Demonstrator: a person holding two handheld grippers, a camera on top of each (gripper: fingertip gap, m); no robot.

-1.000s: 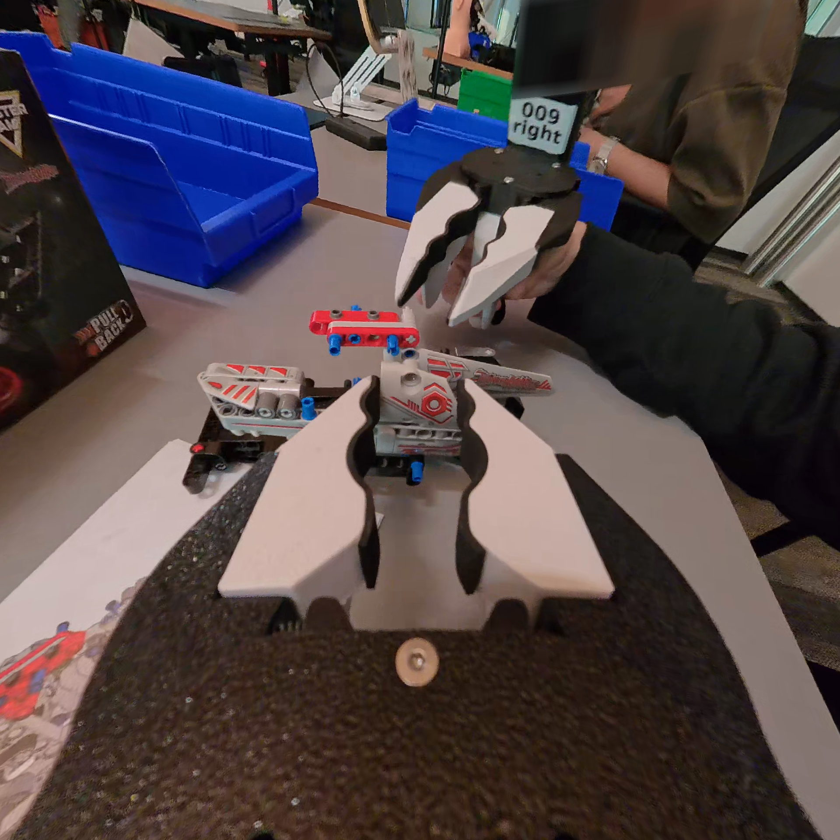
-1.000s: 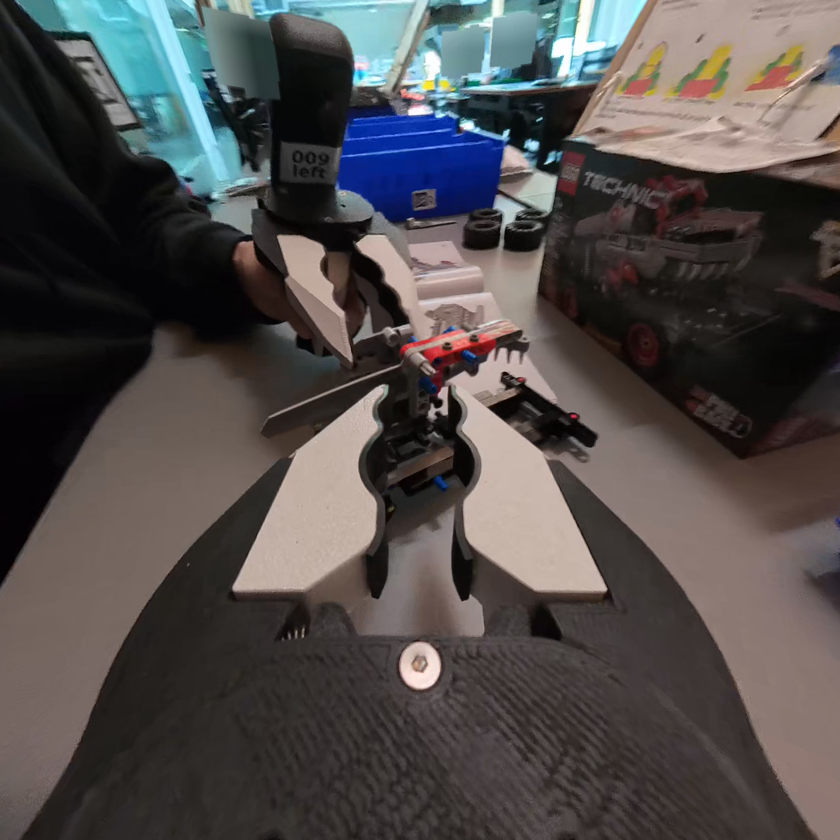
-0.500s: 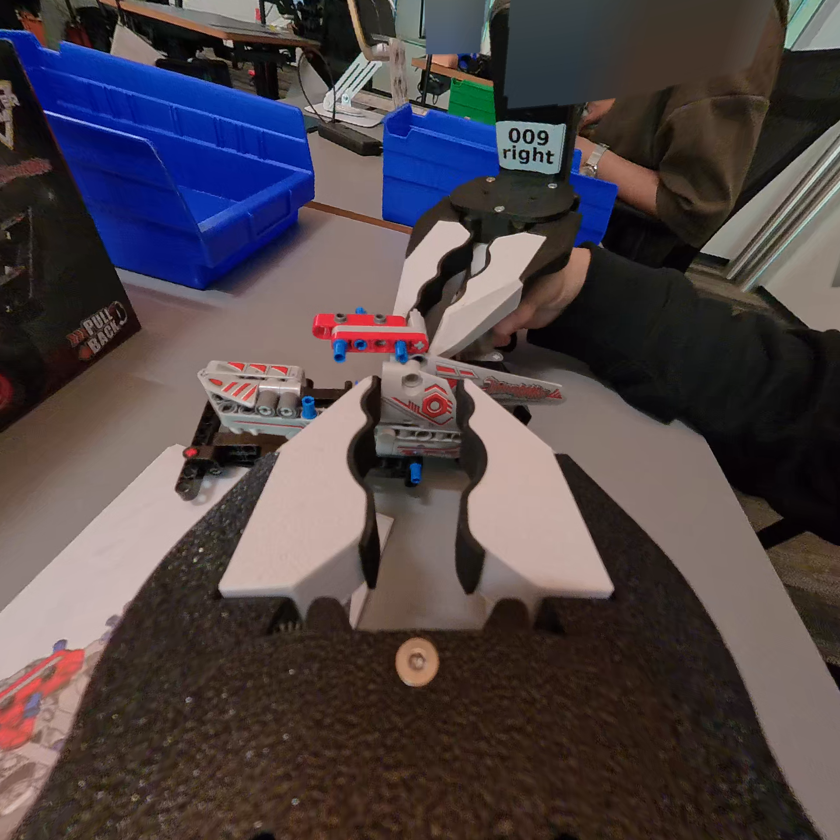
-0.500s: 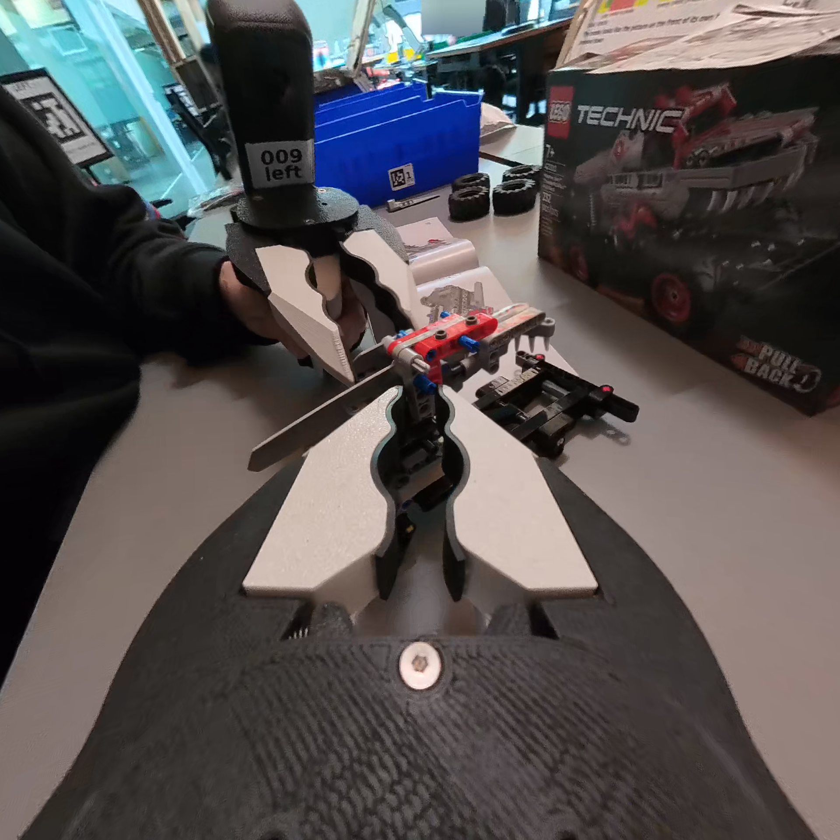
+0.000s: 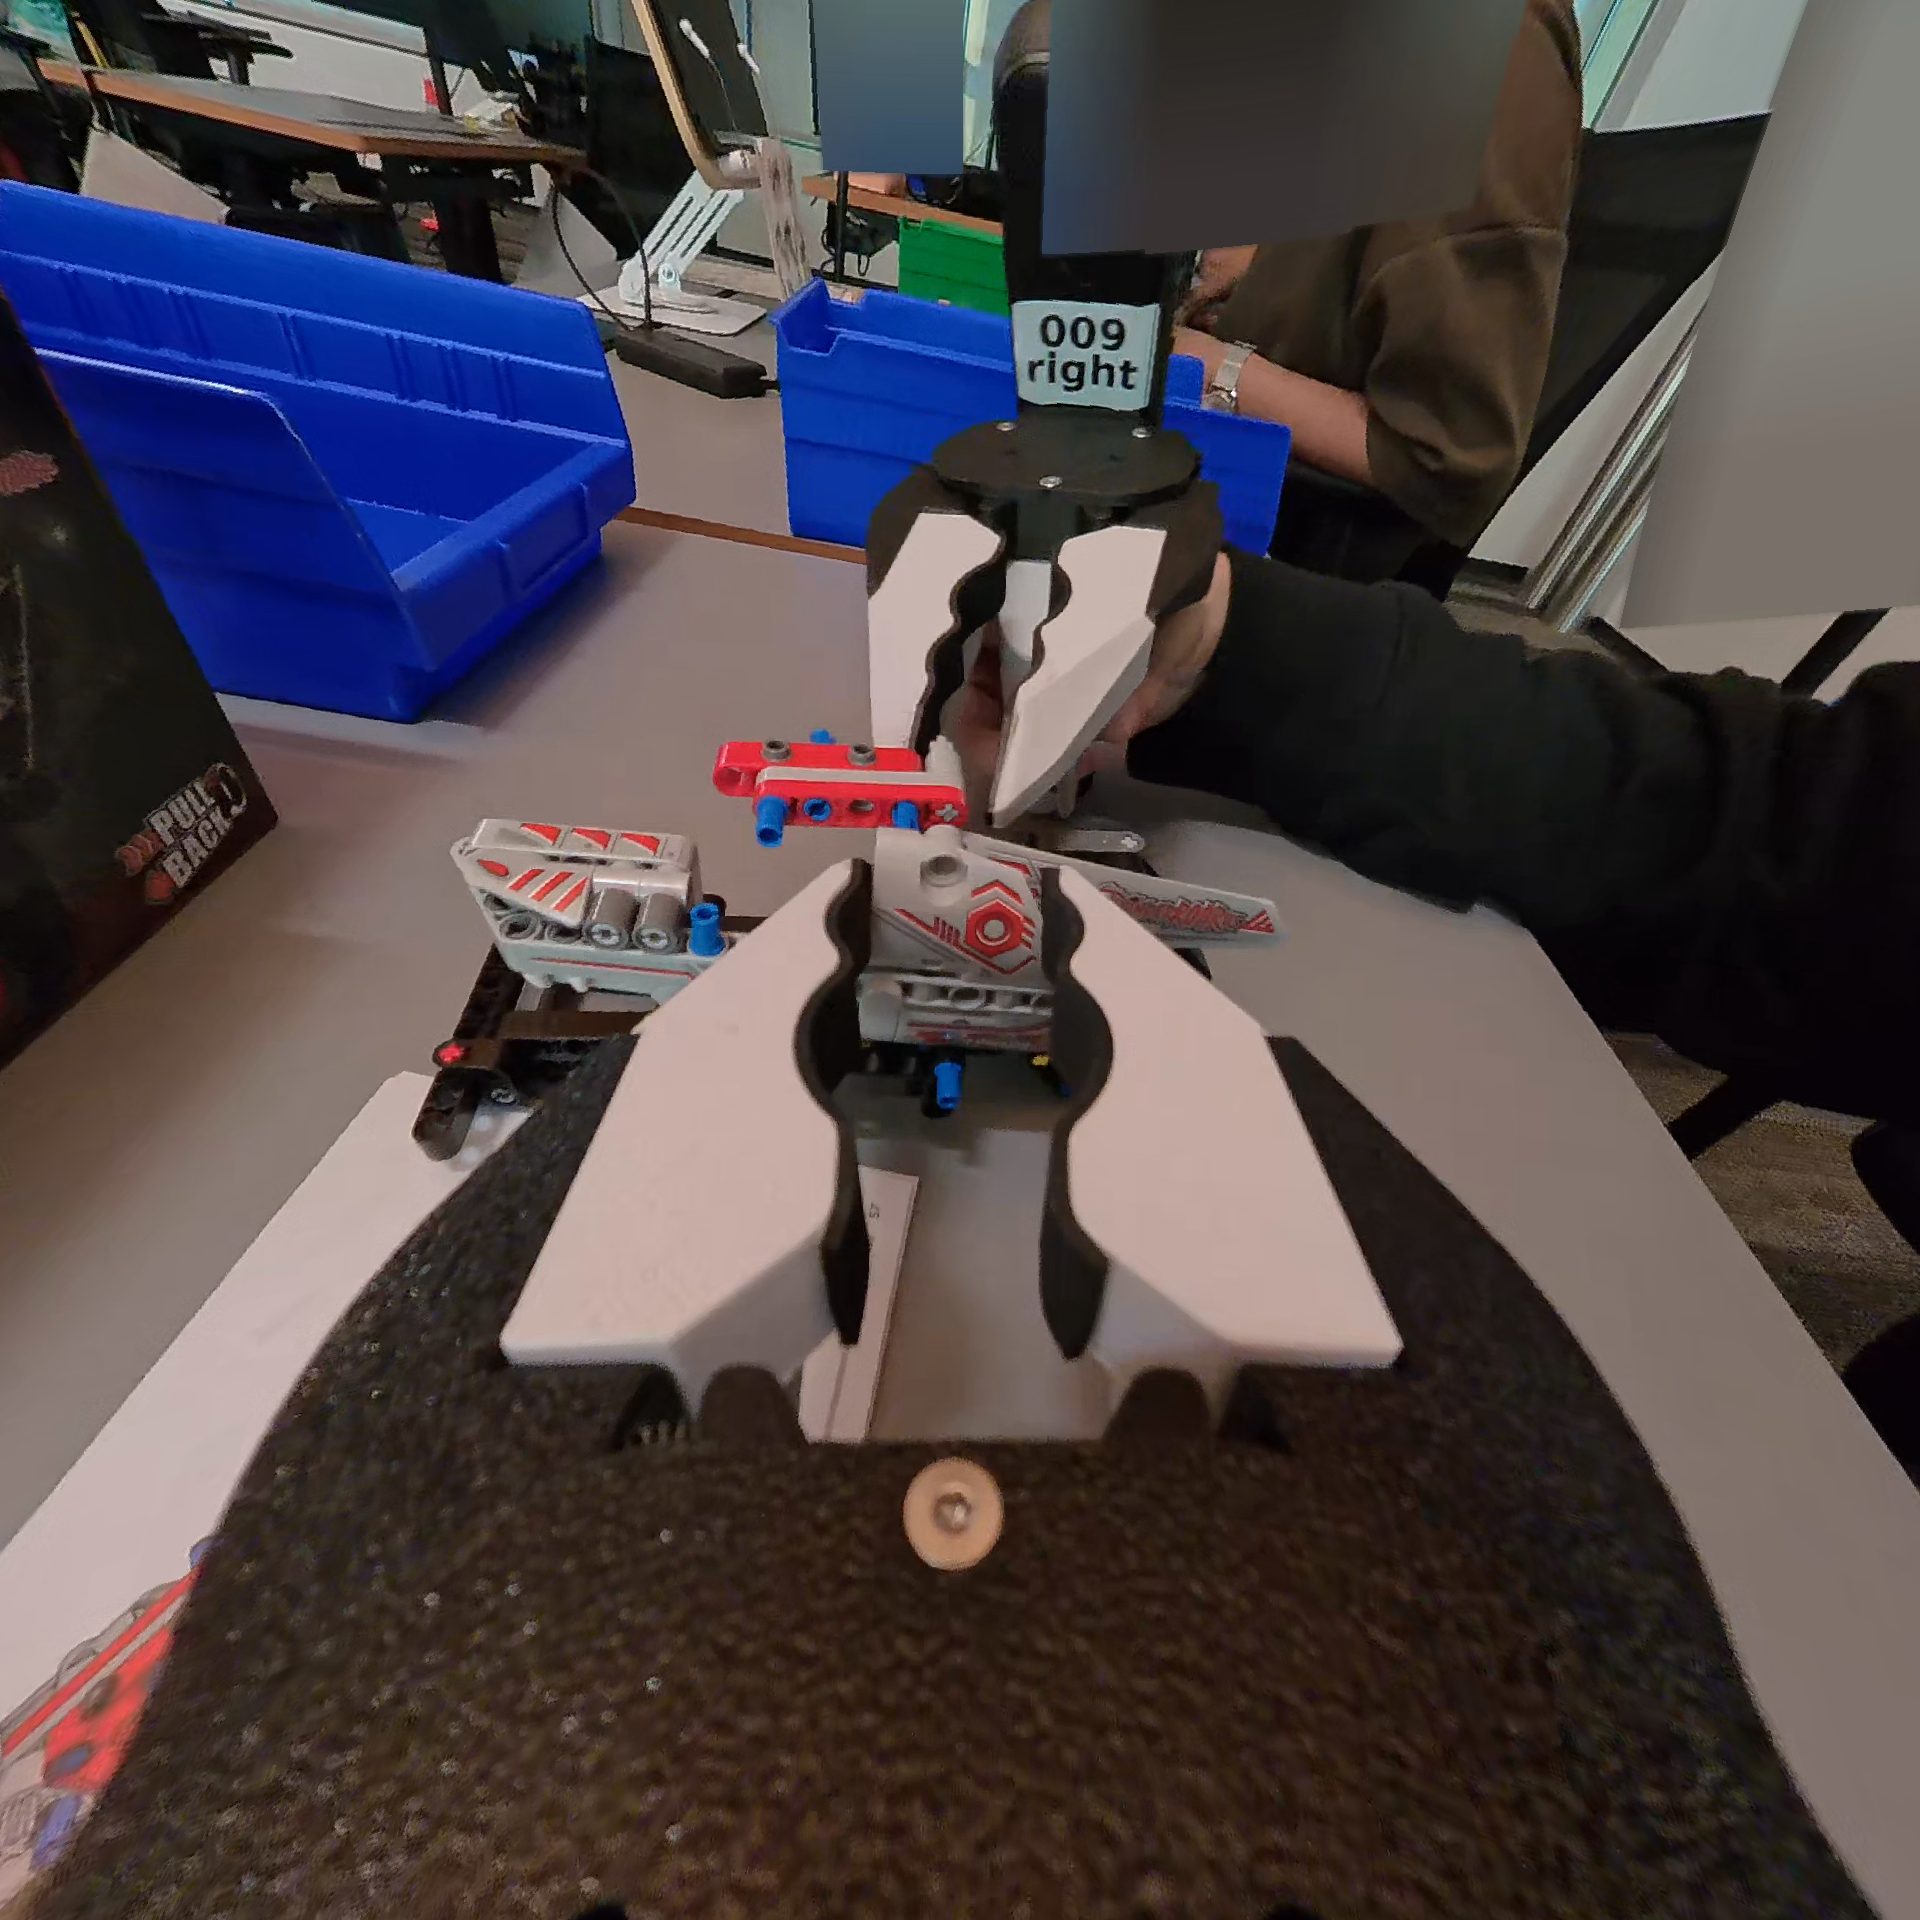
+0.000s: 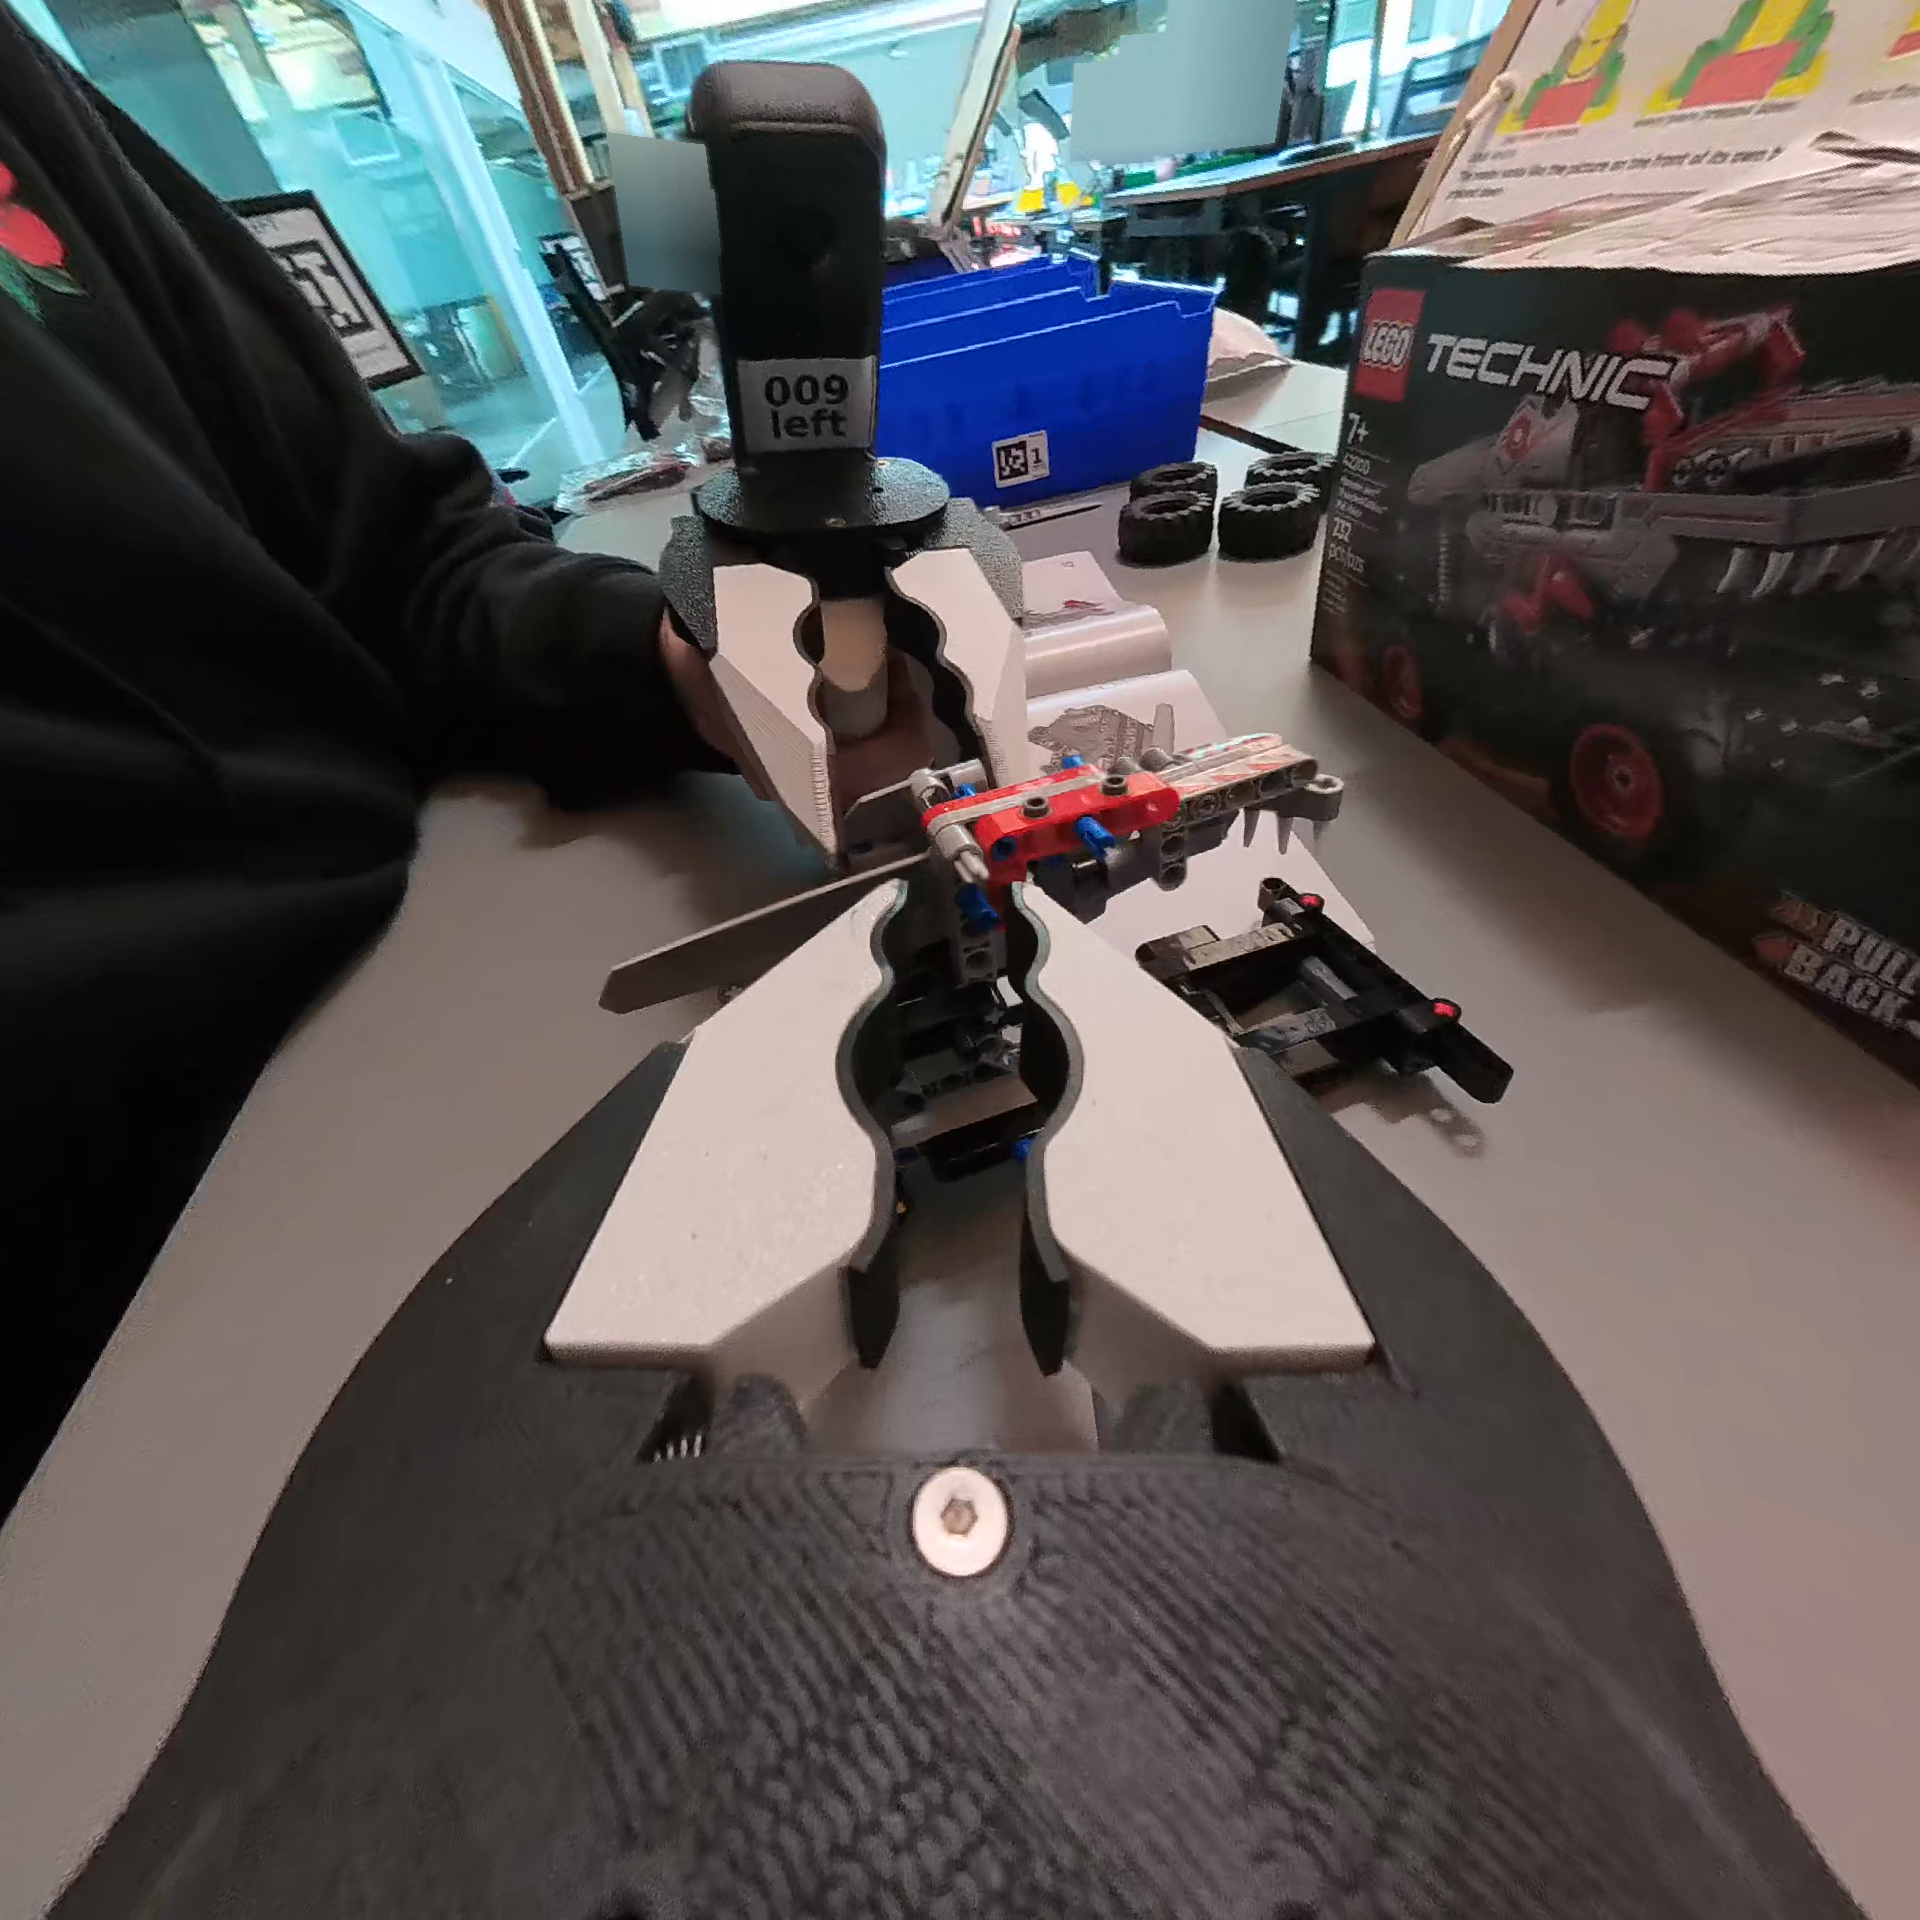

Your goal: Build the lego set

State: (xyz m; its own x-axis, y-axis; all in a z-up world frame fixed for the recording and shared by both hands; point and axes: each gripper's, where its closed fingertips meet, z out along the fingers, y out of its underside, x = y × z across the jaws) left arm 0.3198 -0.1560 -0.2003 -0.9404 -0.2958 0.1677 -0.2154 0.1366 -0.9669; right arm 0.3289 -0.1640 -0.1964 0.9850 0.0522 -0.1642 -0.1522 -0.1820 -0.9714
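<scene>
The left gripper (image 5: pixel 956 935) holds the grey Lego model (image 5: pixel 961 940) between its fingers, closed on the model's grey panel with red markings. The right gripper (image 6: pixel 956 935) is closed on the same model from the opposite side, gripping its dark middle part below a red beam (image 6: pixel 1049 821) with blue pins. The model stands on the grey bench (image 5: pixel 312 997). A black frame piece (image 6: pixel 1320 997) lies just beside it, and the set's box (image 6: pixel 1642 582) stands near, with four black tyres (image 6: pixel 1216 504) farther off.
</scene>
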